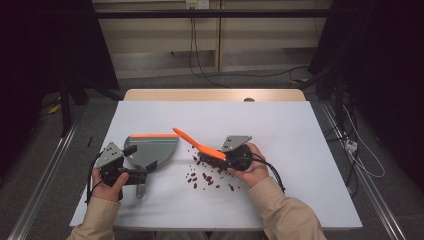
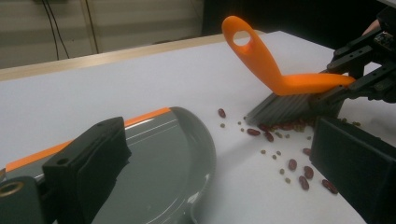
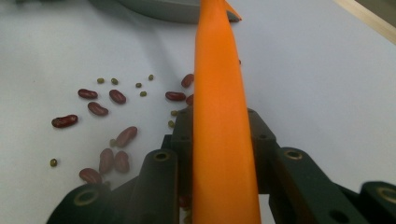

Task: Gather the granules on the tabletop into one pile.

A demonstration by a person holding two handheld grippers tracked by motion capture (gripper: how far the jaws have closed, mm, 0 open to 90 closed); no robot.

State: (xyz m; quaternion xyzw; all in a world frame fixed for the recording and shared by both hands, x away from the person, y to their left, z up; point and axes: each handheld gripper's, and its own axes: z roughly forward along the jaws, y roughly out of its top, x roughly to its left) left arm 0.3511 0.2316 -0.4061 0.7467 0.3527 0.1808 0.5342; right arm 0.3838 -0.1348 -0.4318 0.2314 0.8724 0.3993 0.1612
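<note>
Your right hand-held gripper (image 1: 226, 159) is clenched on the orange handle of the brush (image 1: 198, 144), its jaws pressed against both sides of the handle in the right gripper view. The handle slants up and away to the far left, and the grey bristles (image 2: 280, 106) rest on the white worktop (image 1: 280, 130) at the right edge of the spill.

The beans (image 1: 207, 176) lie scattered on the worktop near the middle, just in front of the brush (dark red kidney beans mixed with much smaller greenish ones). Most of them sit between the brush and the near edge of the worktop, a few right against the bristles.

Your left hand-held gripper (image 1: 142, 172) grasps the grey dustpan (image 1: 152, 149) by its handle at the near left of the worktop. The pan lies flat, its orange lip (image 1: 154, 135) along the far side, and its rounded edge faces right toward the beans. The pan and the beans are apart, with bare worktop between them. Inside, the pan looks smooth and shiny, with no beans on the part you can see in the left gripper view.
</note>
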